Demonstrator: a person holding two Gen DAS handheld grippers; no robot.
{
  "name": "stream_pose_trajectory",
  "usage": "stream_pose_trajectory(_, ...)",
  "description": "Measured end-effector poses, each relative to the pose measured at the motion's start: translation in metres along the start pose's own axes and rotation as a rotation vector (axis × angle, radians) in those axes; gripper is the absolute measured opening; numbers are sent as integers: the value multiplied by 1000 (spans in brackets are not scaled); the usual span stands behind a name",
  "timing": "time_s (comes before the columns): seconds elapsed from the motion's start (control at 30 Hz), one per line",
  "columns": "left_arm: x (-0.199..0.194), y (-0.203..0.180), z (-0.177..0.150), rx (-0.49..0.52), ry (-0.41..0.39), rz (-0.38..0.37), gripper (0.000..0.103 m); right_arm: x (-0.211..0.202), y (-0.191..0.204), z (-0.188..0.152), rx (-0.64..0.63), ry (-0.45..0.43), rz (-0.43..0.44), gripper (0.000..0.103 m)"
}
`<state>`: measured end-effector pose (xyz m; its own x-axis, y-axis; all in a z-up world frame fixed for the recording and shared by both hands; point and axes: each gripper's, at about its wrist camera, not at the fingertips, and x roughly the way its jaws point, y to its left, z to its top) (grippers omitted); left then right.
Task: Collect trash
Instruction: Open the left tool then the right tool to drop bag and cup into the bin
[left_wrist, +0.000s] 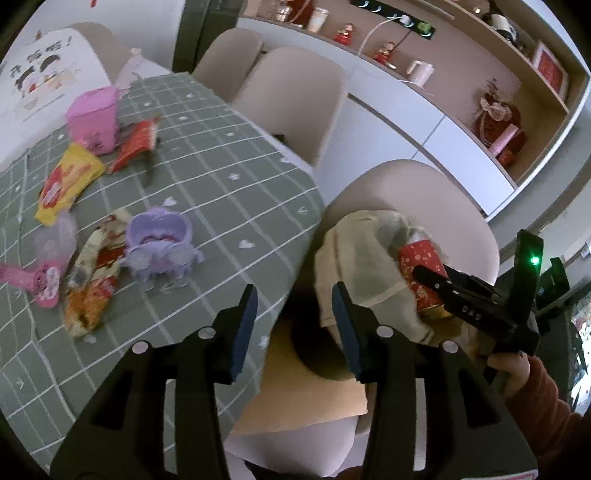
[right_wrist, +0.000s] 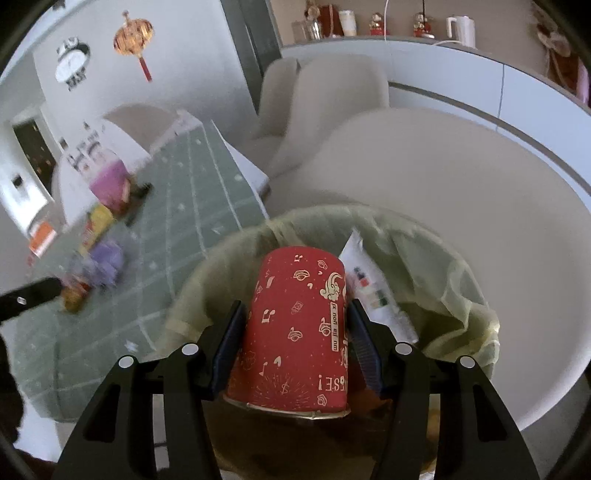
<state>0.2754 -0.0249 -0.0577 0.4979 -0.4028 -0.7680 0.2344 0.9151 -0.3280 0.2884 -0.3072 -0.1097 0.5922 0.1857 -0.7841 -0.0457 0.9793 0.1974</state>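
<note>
My right gripper (right_wrist: 295, 343) is shut on a red paper cup (right_wrist: 295, 332) with gold patterns, held over the bin lined with a pale yellow bag (right_wrist: 443, 266). The cup (left_wrist: 421, 266), the bin (left_wrist: 354, 251) and my right gripper (left_wrist: 443, 284) also show in the left wrist view. My left gripper (left_wrist: 295, 321) is open and empty, above the table edge beside the bin. On the green checked tablecloth (left_wrist: 221, 184) lie a yellow wrapper (left_wrist: 66, 181), a red wrapper (left_wrist: 136, 144), a crumpled colourful wrapper (left_wrist: 92, 273) and pink packaging (left_wrist: 40, 280).
A pink box (left_wrist: 96, 118) and a purple toy-like container (left_wrist: 159, 240) stand on the table. Beige chairs (left_wrist: 291, 99) surround the table; the bin rests on one chair (right_wrist: 480, 192). A white paper (right_wrist: 373, 284) lies in the bin. White cabinets with ornaments (left_wrist: 495, 118) line the wall.
</note>
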Motion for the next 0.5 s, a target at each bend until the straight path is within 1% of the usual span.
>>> stream_pose_trajectory(0.03, 0, 6, -2, -12, 6, 4, 41, 2, -2, -1, 8, 10, -2, 54)
stream_pose_trajectory(0.1, 1, 12, -4, -25, 17, 6, 41, 5, -7, -1, 50, 25, 31, 55)
stream_pose_trajectory(0.17, 3, 15, -7, -28, 27, 2, 41, 2, -8, -2, 83, 20, 39, 57)
stream_pose_trajectory(0.3, 6, 15, -9, -7, 42, -18, 42, -11, -2, -2, 72, -15, 14, 57)
stream_pose_trajectory(0.37, 7, 14, -9, 10, 43, -28, 42, -19, 2, -3, 71, -32, -21, 57)
stream_pose_trajectory(0.5, 9, 17, -8, 29, 48, -47, 43, -34, 6, -7, 72, -105, -35, 58)
